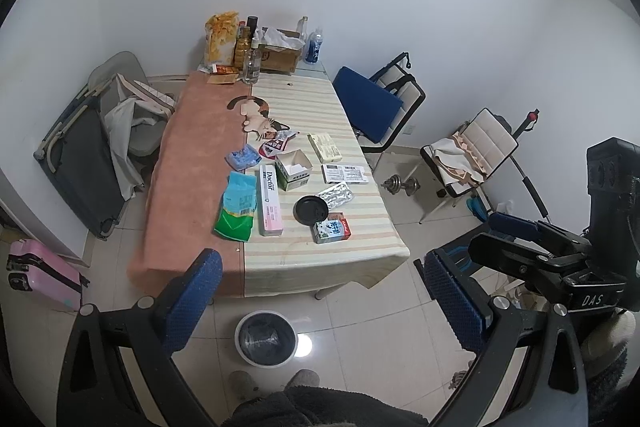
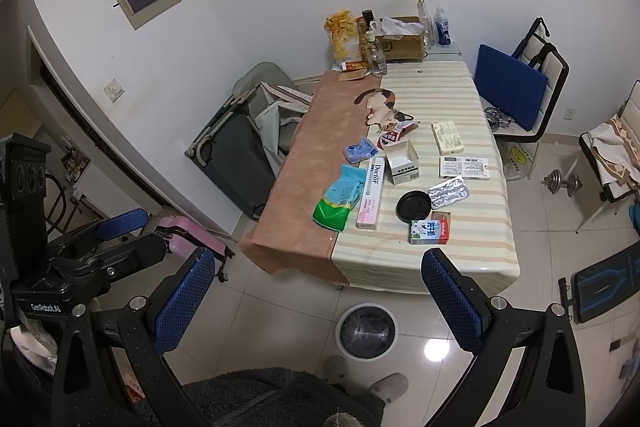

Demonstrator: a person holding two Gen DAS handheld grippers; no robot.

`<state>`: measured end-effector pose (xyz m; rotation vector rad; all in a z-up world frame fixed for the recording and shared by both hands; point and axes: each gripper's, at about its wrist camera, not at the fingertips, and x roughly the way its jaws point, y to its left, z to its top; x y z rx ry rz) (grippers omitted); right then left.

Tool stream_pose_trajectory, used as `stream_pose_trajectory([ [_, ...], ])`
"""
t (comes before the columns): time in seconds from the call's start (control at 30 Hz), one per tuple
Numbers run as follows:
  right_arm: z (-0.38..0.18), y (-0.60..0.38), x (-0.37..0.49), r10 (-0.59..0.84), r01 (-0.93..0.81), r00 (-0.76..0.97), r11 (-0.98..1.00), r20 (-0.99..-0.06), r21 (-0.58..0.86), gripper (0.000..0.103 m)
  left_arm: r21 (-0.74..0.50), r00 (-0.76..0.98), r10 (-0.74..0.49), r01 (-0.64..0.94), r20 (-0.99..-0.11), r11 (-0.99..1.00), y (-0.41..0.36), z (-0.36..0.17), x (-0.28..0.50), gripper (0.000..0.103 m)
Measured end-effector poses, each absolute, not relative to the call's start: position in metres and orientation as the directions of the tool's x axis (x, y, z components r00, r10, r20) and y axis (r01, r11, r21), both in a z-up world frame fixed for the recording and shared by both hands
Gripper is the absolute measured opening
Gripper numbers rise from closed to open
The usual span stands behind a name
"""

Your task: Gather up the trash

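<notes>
While both the left gripper (image 1: 320, 303) and right gripper (image 2: 316, 299) hang spread and empty, the milk carton (image 2: 429, 231) (frame centre, table's (image 2: 460, 259) near edge) lies ahead, nearer the right.

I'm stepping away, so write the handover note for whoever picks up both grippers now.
Left gripper: open, holding nothing, above the floor short of the table.
Right gripper: open, holding nothing, same height.
Trash bin: on the floor at the near end of the table; whether anything is in it cannot be told.
On the table: milk carton, black lid, foil blister pack, pink Doctor box, green bag, open box.
Done: nothing visibly.
Left: all pieces; the milk carton lies nearest.
</notes>
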<state>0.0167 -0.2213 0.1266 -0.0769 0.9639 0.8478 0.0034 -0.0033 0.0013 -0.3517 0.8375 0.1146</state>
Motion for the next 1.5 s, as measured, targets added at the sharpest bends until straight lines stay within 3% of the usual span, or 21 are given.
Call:
stream_pose_trajectory([
  [1.5, 0.133, -0.206, 0.012, 0.617, -0.673, 0.272, 0.67, -0.738, 0.313, 0.103, -0.305, 0.685, -0.079, -0.215, -0.724, 0.928, -0.007, 0.013, 0.001, 0.103],
])
